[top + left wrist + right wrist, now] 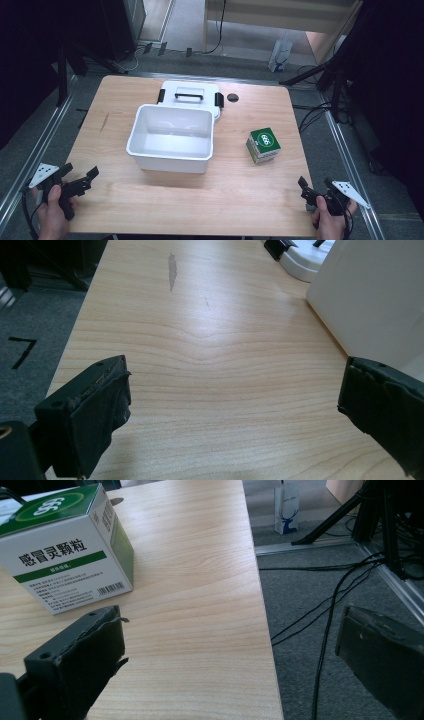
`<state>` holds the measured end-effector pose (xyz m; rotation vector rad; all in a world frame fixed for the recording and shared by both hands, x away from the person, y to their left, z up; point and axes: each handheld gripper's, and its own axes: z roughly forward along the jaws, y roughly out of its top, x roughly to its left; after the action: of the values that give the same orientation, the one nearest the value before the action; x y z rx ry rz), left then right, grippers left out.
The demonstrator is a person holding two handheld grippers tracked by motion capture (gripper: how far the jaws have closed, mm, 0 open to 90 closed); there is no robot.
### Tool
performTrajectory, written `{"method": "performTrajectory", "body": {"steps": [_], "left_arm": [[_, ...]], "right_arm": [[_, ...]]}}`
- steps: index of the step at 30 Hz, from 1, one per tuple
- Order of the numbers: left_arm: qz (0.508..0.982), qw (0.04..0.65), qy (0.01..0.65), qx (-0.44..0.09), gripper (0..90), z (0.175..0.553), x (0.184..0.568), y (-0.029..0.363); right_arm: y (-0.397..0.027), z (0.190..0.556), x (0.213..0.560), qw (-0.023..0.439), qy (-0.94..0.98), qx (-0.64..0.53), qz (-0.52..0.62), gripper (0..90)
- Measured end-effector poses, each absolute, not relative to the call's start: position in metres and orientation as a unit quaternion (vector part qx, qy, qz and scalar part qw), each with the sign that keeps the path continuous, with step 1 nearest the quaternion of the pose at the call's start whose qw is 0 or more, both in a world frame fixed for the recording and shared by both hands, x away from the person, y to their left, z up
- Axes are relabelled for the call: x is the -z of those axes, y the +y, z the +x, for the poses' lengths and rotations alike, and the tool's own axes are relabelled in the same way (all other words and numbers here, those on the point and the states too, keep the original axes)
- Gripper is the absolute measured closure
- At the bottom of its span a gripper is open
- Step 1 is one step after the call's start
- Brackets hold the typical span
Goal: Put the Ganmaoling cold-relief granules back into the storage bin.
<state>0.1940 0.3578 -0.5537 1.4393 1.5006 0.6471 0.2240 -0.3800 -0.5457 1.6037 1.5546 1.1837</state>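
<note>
White bin (170,137) central; both hand-held grippers, left (80,178) and right (314,186), spread empty. I risk toppling the green box (263,145) beside the bin with an off-centre grasp.

The right gripper (227,665) hovers with jaws wide apart at the wooden table's (200,580) edge, a green-and-white medicine box (65,555) just beyond its left jaw.

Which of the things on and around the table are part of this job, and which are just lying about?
Likely part of the job:
green and white box
white tub, open and empty
white lid, behind the tub
left claw and right claw, both open and empty

Just lying about:
white bag on the floor
cables
</note>
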Motion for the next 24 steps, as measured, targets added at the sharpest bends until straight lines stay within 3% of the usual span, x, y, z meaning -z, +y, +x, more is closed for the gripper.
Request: {"method": "performTrajectory", "body": {"steps": [15, 24], "left_arm": [[0.587, 0.462, 0.610, -0.263, 1.0, 0.194, 0.554, 0.357], [0.579, 0.470, 0.614, -0.259, 1.0, 0.194, 0.554, 0.360]], "right_arm": [[-0.359, 0.243, 0.536, 0.299, 0.640, -0.385, 0.593, 0.0], [-0.328, 0.267, 0.502, 0.251, 0.701, -0.355, 0.566, 0.0]]}}
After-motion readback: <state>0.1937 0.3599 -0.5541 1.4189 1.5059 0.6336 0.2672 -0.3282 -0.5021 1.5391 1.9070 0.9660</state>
